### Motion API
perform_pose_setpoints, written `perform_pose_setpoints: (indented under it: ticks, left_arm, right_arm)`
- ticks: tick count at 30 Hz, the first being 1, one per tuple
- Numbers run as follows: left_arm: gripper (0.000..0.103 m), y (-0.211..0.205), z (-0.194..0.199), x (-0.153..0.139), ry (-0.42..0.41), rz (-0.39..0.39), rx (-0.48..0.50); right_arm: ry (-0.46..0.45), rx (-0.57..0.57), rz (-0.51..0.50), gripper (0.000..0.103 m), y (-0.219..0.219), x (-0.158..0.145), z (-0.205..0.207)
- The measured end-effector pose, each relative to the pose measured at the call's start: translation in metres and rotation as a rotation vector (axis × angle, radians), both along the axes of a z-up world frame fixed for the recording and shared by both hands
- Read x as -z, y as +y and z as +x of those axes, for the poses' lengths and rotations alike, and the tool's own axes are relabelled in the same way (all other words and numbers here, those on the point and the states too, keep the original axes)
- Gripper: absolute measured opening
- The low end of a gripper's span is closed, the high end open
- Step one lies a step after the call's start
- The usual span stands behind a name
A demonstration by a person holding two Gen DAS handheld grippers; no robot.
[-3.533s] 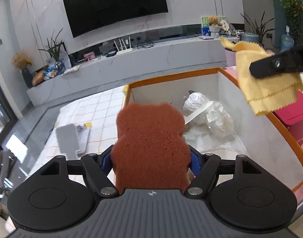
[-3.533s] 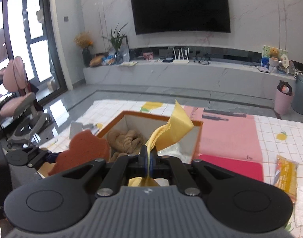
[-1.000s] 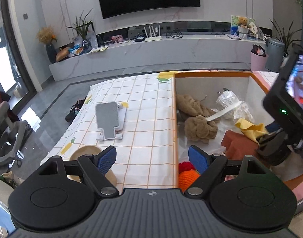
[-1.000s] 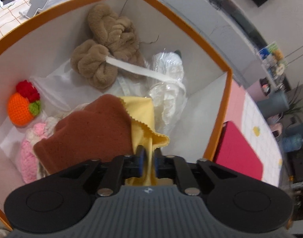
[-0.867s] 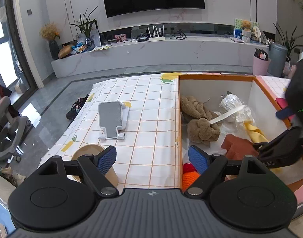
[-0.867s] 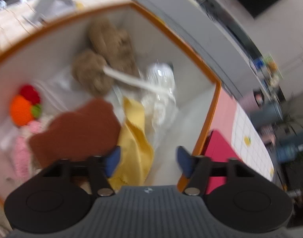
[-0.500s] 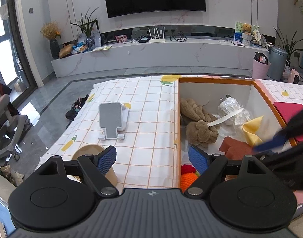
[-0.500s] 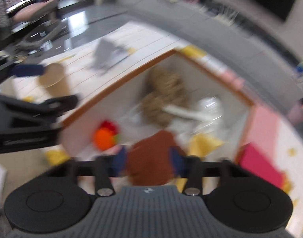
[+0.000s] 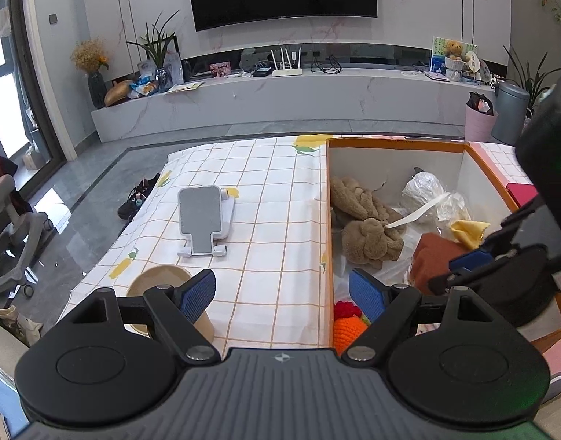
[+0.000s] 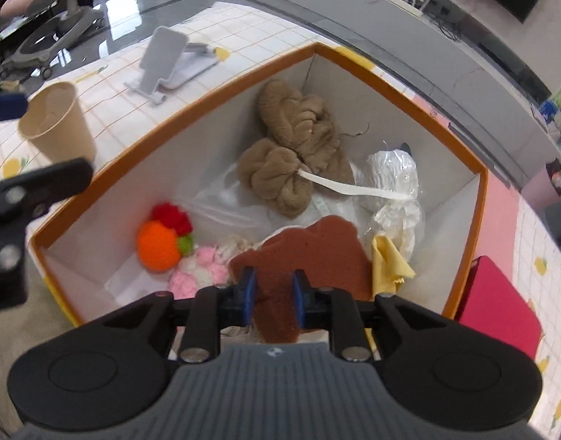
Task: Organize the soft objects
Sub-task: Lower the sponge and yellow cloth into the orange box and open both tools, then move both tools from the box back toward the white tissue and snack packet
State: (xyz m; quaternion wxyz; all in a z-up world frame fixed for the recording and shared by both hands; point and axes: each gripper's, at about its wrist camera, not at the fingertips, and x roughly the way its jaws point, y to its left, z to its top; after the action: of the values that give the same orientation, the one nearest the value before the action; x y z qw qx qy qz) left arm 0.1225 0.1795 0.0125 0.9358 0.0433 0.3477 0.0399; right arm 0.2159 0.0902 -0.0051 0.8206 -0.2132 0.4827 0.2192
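Observation:
An orange-rimmed box (image 9: pixel 394 143) (image 10: pixel 222 90) holds soft things: a brown sponge (image 10: pixel 310 260) (image 9: pixel 432 256), a yellow cloth (image 10: pixel 388 260) (image 9: pixel 469 231), brown plush pieces (image 10: pixel 291 157) (image 9: pixel 365 220), a plastic-wrapped bundle (image 10: pixel 392 183), an orange knitted ball (image 10: pixel 157 245) (image 9: pixel 348 328) and a pink knitted piece (image 10: pixel 201 273). My left gripper (image 9: pixel 282 295) is open and empty, above the table beside the box's left wall. My right gripper (image 10: pixel 270 297) is open and empty over the box's near corner, its fingers apart above the sponge; it also shows in the left wrist view (image 9: pixel 475 260).
A grey phone stand (image 9: pixel 205 220) (image 10: pixel 170 58) and a paper cup (image 9: pixel 163 286) (image 10: pixel 57 124) sit on the checked tablecloth left of the box. A red lid (image 10: pixel 498 304) lies right of the box. A TV wall and low shelf are behind.
The right gripper let go of the yellow cloth into the box beside the sponge, opened and pulled back. The left gripper, open since dropping the sponge, stayed nearly still.

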Motion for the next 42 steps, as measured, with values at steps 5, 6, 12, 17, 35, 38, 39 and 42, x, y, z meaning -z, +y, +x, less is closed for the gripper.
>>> perform_pose_setpoints:
  ticks: [5, 6, 12, 17, 35, 38, 39, 42]
  left_arm:
    - [0.097, -0.004, -0.003, -0.001, -0.004, 0.006, 0.011]
    - [0.097, -0.005, -0.003, -0.001, -0.005, 0.008, 0.012]
    - [0.097, -0.005, -0.003, 0.0, -0.007, 0.024, 0.011]
    - [0.097, -0.006, -0.001, 0.0, -0.001, 0.019, -0.002]
    - [0.097, -0.043, -0.034, -0.032, -0.087, -0.054, -0.076]
    - [0.097, -0.06, -0.043, -0.042, -0.102, -0.056, -0.088]
    - [0.097, -0.065, -0.046, -0.046, -0.103, -0.067, -0.095]
    - [0.097, -0.085, -0.055, -0.055, -0.107, -0.102, -0.059]
  right_arm:
    - [-0.048, 0.032, 0.005, 0.02, 0.004, 0.01, 0.013]
    - [-0.053, 0.039, 0.005, 0.02, 0.006, 0.012, 0.014]
    - [-0.03, 0.102, 0.053, 0.033, 0.004, 0.006, 0.021]
    - [-0.047, 0.134, 0.115, 0.04, -0.011, -0.013, 0.017]
    - [-0.111, 0.195, 0.231, 0.066, -0.085, -0.066, -0.022]
    - [-0.152, 0.194, 0.243, 0.073, -0.111, -0.078, -0.036]
    - [-0.159, 0.196, 0.25, 0.073, -0.121, -0.081, -0.041]
    - [-0.187, 0.212, 0.253, 0.074, -0.157, -0.091, -0.052]
